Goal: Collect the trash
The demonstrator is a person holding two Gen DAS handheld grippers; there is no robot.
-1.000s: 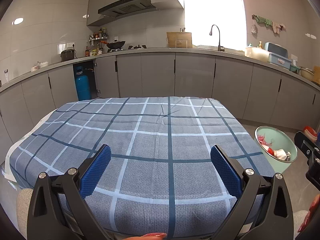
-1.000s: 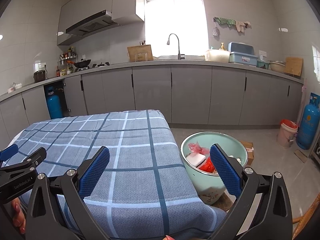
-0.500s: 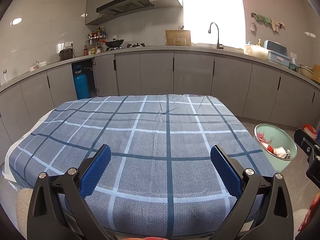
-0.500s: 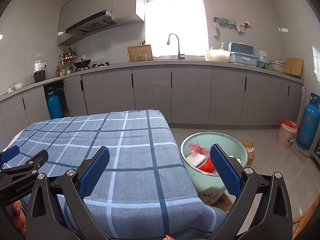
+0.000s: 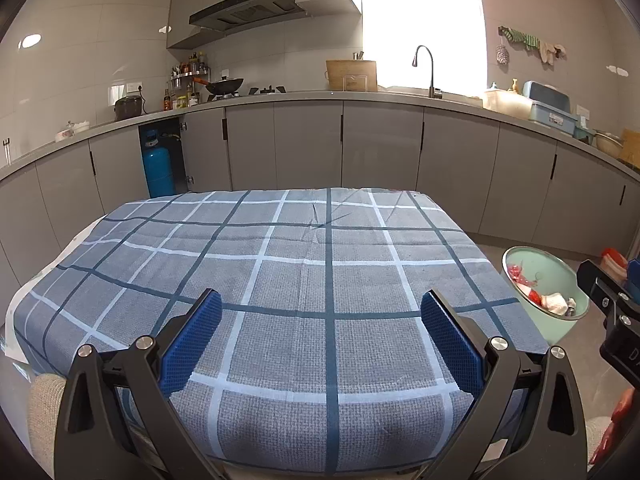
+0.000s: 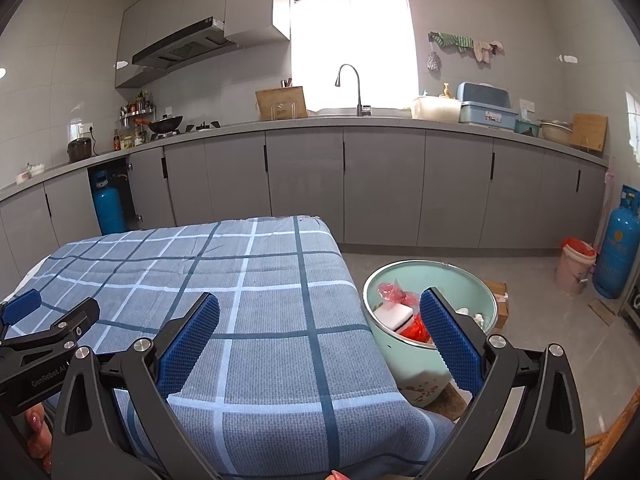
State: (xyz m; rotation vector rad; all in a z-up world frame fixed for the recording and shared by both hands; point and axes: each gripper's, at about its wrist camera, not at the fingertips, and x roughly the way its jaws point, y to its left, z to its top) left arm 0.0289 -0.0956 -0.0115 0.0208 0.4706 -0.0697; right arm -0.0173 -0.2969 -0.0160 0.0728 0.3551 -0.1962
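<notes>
A mint-green bin point(image 6: 416, 356) stands on the floor at the table's right side, holding red plastic and white paper trash point(image 6: 396, 314); it also shows in the left wrist view point(image 5: 560, 320). My left gripper point(image 5: 320, 320) is open and empty above the near edge of the blue checked tablecloth point(image 5: 304, 280). My right gripper point(image 6: 320, 322) is open and empty over the table's right near corner, its right finger in front of the bin. I see no trash on the cloth.
Grey kitchen cabinets point(image 6: 380, 184) and a counter with a sink tap point(image 6: 352, 88) run along the back. A blue gas cylinder point(image 6: 618, 252) and a pink bucket point(image 6: 574, 266) stand at the far right. A cardboard piece point(image 6: 498, 300) lies behind the bin.
The left gripper has drawn back and risen slightly, so the table looks smaller. The right gripper has barely moved. Both stay open and empty.
</notes>
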